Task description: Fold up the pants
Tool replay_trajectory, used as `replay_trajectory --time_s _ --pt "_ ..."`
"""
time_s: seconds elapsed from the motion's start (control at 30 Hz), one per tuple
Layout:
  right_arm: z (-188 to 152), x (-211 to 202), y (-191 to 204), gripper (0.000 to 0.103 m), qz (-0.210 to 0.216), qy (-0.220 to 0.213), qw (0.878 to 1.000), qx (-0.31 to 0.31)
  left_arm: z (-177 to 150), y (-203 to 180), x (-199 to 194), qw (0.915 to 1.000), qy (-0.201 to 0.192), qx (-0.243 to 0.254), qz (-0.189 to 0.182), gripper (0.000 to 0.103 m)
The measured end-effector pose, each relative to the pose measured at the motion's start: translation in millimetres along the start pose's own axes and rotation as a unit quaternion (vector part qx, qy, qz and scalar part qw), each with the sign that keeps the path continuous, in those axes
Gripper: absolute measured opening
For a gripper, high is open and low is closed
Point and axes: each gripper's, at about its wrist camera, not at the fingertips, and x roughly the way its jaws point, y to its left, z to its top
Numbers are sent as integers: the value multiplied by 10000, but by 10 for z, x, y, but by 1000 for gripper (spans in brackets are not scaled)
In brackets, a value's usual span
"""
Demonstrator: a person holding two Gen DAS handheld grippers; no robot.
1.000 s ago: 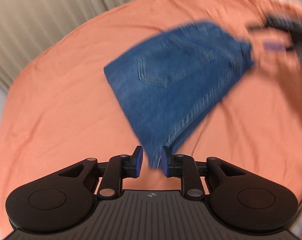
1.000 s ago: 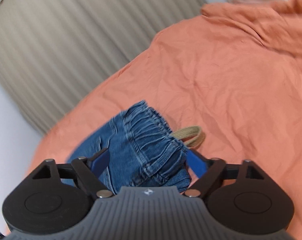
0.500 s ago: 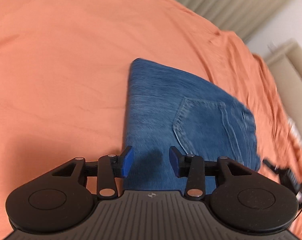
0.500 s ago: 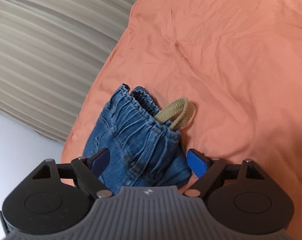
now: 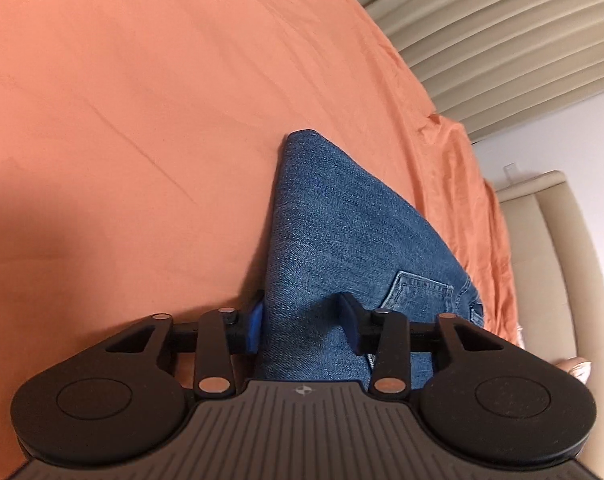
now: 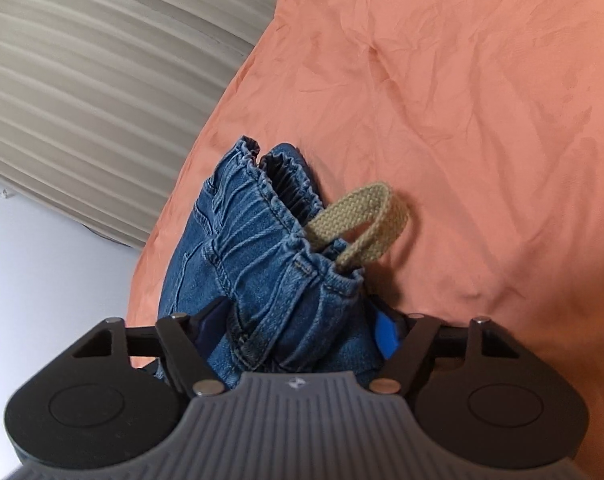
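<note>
Orange bedsheet is seen under the folded jeans, now lying flat. Compared with a second ago, the left gripper has been opened and straddles the denim; the right gripper is held wide around the waistband. Release suggests the fold is essentially finished.

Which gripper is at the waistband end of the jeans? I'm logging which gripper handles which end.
The right gripper: its view shows the jeans' gathered elastic waistband and tan drawstring loop. The left gripper straddles plain denim beside a pocket.
</note>
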Motion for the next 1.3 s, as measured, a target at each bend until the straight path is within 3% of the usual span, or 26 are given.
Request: replay_trajectory --time_s 0.13,0.23,0.37,0.5,0.67,0.83,1.1,1.3 --pt "-5 -36 -30 51 91 -45 9998 165 -13 -57 -23 10000 -63 70 -4 19" --pt "-38 -111 66 40 103 -169 9998 34 -9 -187 -79 9993 -170 280 153 8" --pt "-69 -236 255 31 163 -369 9988 -269 -34 -372 -254 9976 -301 590 199 7" --pt "-116 -360 483 30 251 -467 9974 -482 2 -605 -493 9961 -392 785 97 6" --pt "-325 -466 803 29 324 -372 9966 -654 59 -748 -883 9932 -400 1055 278 6" --pt "-528 -400 1137 29 571 -174 9958 -690 118 -663 -1460 9903 -574 1159 502 6" --pt "-967 36 1976 29 1024 188 9879 -1153 424 -360 -2380 9834 -1050 1185 883 6" --pt "-1267 526 2466 29 1181 408 9826 -1373 703 64 -2704 9797 -1258 1066 1136 6"
